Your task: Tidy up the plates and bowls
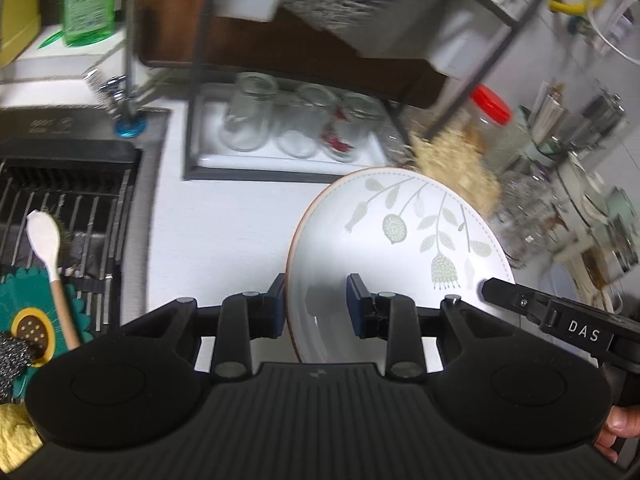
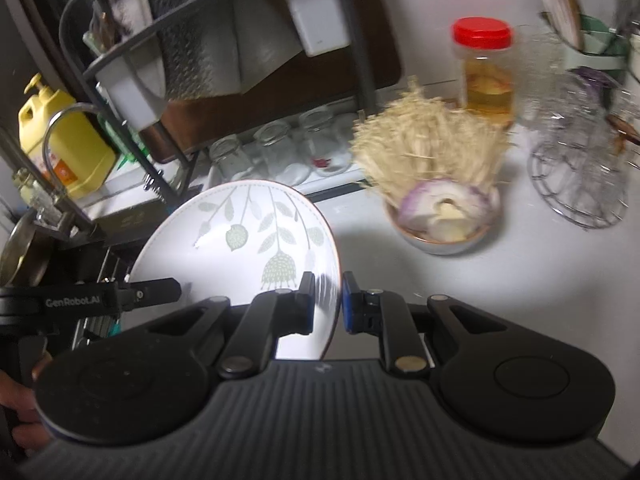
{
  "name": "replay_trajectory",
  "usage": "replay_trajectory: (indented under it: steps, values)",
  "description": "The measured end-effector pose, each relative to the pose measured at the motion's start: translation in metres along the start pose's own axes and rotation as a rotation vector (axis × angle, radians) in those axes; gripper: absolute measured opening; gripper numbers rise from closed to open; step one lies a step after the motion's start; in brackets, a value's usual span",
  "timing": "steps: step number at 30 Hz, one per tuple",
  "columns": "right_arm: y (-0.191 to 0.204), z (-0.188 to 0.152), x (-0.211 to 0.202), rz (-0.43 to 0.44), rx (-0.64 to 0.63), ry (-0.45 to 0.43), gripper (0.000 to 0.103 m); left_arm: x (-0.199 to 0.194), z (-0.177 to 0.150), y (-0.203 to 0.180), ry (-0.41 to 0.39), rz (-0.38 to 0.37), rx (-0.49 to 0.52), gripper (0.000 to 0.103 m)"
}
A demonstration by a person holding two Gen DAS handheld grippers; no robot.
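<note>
Countertop (image 2: 460,300) carries a black dish rack (image 2: 360,80) at twelve o'clock. Leaf-patterned plate (image 1: 400,240) is held tilted above the counter, both grippers pinching its rim: left gripper (image 1: 316,306) at the plate's nine o'clock, right gripper (image 2: 328,304) at three. Bowl (image 2: 440,236) of onion halves sits at one o'clock.

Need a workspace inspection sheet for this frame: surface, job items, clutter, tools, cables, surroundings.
Surface: white countertop, sink with black drain rack at left.
Job's things: white leaf-patterned plate, held off the counter, tilted.
Clutter: bowl with cut onion, red-lidded jar, upturned glasses, wire basket.
Grippers: left tool straddles the plate's rim; right tool clamps the opposite rim.
Cables: yellow cable, upper right.
Surroundings: black wire shelf rack, green bottle, yellow pump bottle.
</note>
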State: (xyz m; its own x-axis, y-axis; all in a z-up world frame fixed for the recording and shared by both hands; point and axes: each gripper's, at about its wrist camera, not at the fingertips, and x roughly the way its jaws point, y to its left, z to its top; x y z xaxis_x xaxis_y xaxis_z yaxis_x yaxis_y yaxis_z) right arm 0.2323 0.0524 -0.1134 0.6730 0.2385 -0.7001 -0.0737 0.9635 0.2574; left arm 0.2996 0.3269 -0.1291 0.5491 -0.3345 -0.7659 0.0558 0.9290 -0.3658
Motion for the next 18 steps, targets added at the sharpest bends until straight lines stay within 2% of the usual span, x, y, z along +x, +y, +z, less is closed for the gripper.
replay_trajectory:
  steps: [12, 18]
  values:
    - [-0.055, -0.021, -0.052, -0.027, 0.083, -0.073, 0.017, -0.002, -0.023, -0.076, 0.001, -0.022, 0.098, 0.035]
    - [-0.079, -0.032, -0.058, -0.030, 0.082, -0.057, 0.017, 0.007, -0.035, -0.101, 0.014, -0.010, 0.107, 0.035]
